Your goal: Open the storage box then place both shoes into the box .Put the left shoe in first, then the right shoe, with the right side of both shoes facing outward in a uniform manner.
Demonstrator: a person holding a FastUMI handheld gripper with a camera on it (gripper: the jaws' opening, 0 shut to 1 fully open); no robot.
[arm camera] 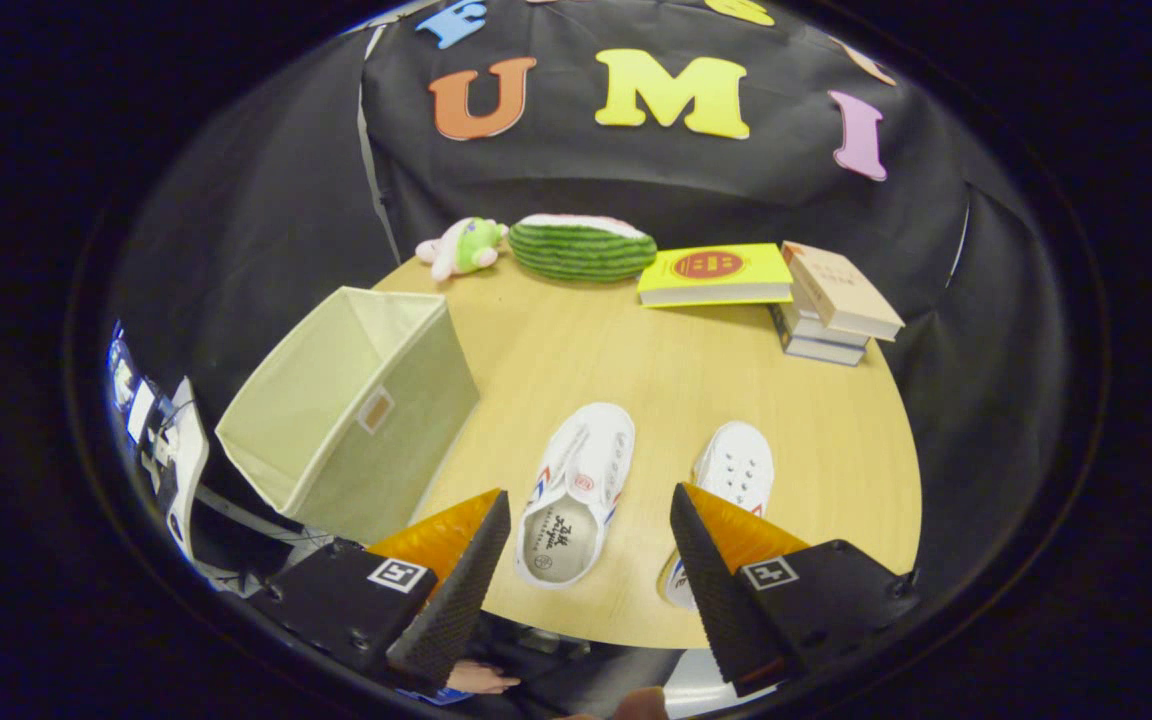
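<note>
Two white canvas shoes lie on the round wooden table point(656, 380), toes pointing away from me. The left shoe point(576, 492) sits just ahead of and between my fingers, its opening facing up. The right shoe point(731, 470) lies partly hidden behind my right finger point(726, 560). A pale green fabric storage box point(356, 410) stands open-topped at the table's left edge, beyond my left finger point(456, 580). My gripper point(591, 510) hovers above the near table edge, open, with nothing between its fingers.
At the back of the table sit a small plush toy point(461, 246), a watermelon-shaped cushion point(581, 246), a yellow book point(716, 275) and a stack of books point(836, 305). A person's hand point(481, 680) is below the table's near edge.
</note>
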